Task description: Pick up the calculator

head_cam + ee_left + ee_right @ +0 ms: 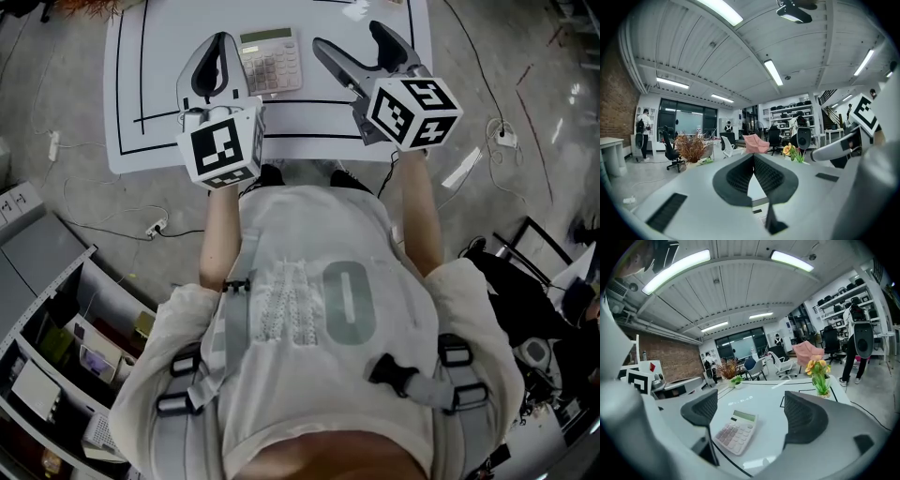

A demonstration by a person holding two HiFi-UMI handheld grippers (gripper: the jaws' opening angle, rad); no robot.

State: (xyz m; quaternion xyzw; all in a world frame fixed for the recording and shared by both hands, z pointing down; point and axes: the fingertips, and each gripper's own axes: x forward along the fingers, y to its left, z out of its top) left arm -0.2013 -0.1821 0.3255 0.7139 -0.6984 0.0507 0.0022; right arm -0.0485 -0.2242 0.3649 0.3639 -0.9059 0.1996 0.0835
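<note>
Showing an open office: strip lights on a ribbed ceiling, a brick wall, swivel chairs, shelving, and people standing far off. The desk (131,84), in the upper part of the head view, carries a smooth white sheet ruled with black lines. A flower pot (818,376) stands toward its far side. Left gripper (219,52), upper left of centre: jaws pressed together on nothing. Right gripper (352,39), upper right of centre: jaws wide apart and empty. The calculator (270,61) lies flat on the sheet between the two grippers, just beside the left one and untouched. In the right gripper view it sits nearer the left jaw. Likely fault: that jaw meets the thin case first and skids it across the slick sheet, or the jaws catch only an edge and it tips out.
</note>
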